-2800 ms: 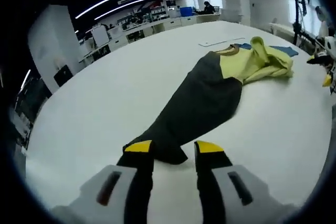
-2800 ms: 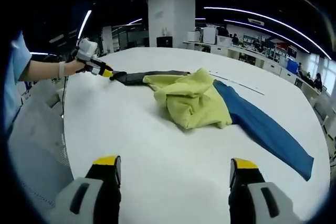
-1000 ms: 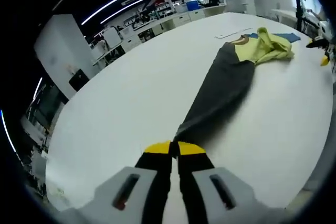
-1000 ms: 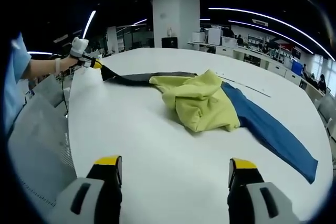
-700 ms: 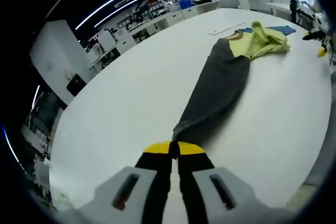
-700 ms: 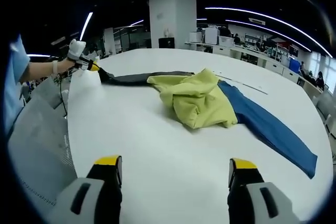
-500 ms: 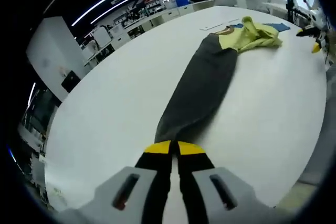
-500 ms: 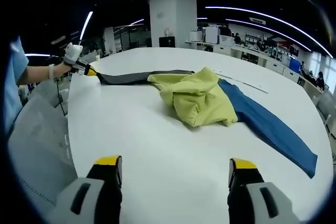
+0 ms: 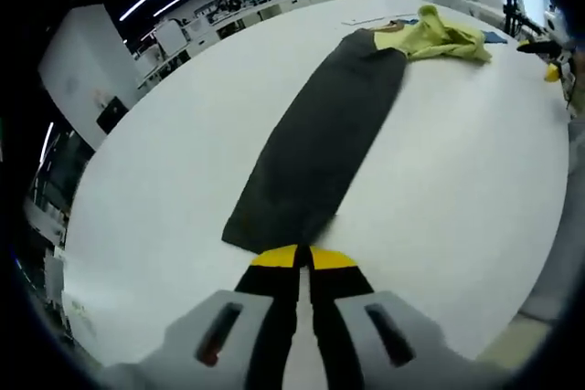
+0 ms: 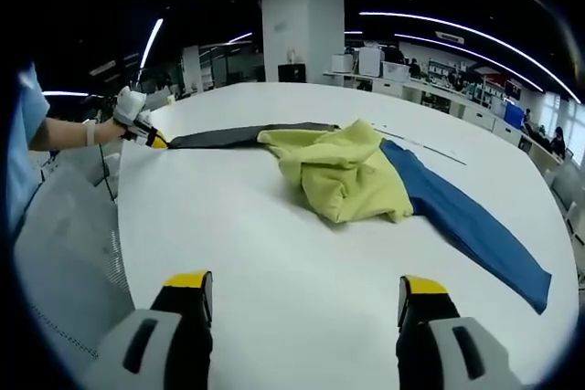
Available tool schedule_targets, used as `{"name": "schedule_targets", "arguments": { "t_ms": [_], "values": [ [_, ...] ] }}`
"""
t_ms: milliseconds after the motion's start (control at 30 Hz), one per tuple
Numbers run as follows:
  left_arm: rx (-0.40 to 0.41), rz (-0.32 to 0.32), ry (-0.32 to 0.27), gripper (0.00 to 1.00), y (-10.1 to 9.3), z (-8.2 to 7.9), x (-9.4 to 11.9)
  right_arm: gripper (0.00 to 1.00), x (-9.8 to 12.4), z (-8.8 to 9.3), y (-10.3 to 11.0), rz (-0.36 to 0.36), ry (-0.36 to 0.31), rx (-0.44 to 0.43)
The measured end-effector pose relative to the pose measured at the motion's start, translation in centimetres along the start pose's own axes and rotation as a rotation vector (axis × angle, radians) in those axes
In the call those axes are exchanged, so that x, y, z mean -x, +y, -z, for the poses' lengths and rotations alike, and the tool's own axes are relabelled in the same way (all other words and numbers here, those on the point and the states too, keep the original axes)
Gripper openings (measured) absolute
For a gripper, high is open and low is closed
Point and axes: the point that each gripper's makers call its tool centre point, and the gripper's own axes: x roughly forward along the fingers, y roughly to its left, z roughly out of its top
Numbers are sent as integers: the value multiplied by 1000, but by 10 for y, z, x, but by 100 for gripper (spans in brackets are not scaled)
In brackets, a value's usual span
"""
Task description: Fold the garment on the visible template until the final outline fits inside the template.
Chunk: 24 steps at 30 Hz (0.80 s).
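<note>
At the bottom centre of the left gripper view, the left gripper [image 9: 303,258] has its yellow-tipped jaws pressed together on the near edge of the dark grey sleeve [image 9: 320,139], which lies flat on the white table [image 9: 164,152] and runs toward the upper right of the frame, up to the crumpled yellow-green body of the garment [image 9: 439,34]. In the right gripper view, the right gripper [image 10: 304,294] at the bottom has its jaws wide apart and holds nothing above bare table. Beyond it the yellow-green heap sits in the centre, the blue sleeve [image 10: 466,221] stretches to the right and the grey one to the left.
</note>
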Motion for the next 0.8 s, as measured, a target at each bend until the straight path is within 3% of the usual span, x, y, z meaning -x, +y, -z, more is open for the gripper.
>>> {"name": "schedule_targets", "arguments": {
  "t_ms": [400, 467, 600, 667, 800],
  "values": [
    [52, 0, 3, 1, 1, 3, 0, 84, 1, 4, -1, 5, 12, -8],
    [68, 1, -12, 7, 0, 2, 1, 84, 1, 4, -1, 6, 11, -9],
    [59, -24, -74, 37, -6, -12, 9, 84, 1, 3, -1, 4, 9, -6],
    [62, -7, -110, 42, -14, -21, 13, 84, 0, 2, -1, 2, 10, -3],
    [52, 31, -175, 41, -34, -43, 19, 84, -4, 0, 0, -9, 17, 10]
  ]
}}
